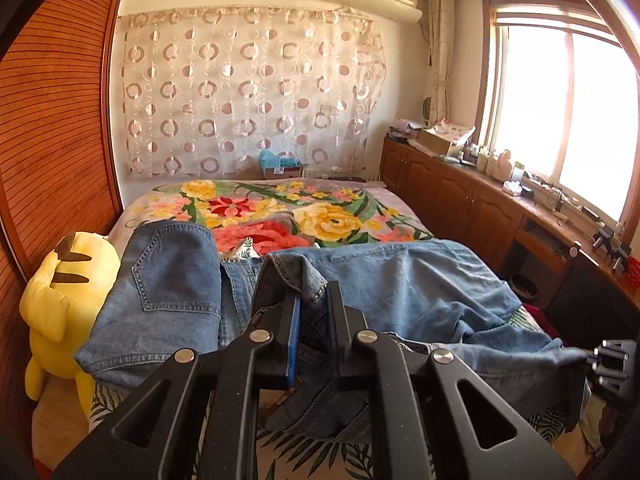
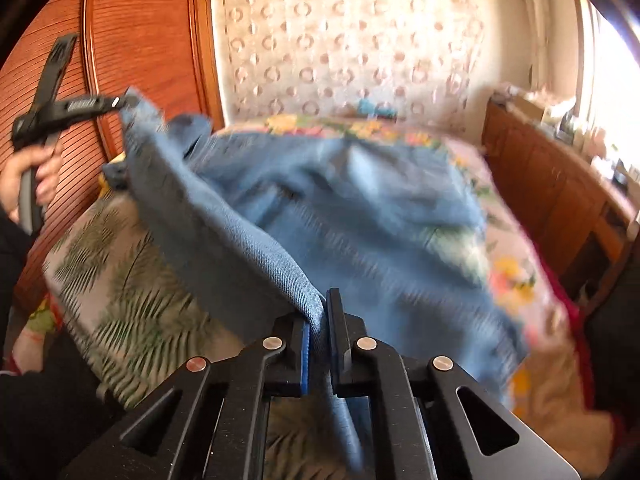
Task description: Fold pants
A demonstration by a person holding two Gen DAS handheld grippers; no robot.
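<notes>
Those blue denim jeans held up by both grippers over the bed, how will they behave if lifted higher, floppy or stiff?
The blue denim jeans will probably stay floppy: they sag and crease between the left gripper and the right gripper. They likely have some weight, since the loose cloth drapes down onto the floral bedspread. Slipping looks unlikely, with both grippers clamped on bunched fabric.

Blown-out daylight from the window (image 1: 560, 92); motion-blurred right view, fisheye-curved edges.

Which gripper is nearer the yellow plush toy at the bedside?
Left. The left gripper, shut on the jeans, is just right of the yellow plush toy; the right gripper grips the jeans further right, towards the window side.
</notes>
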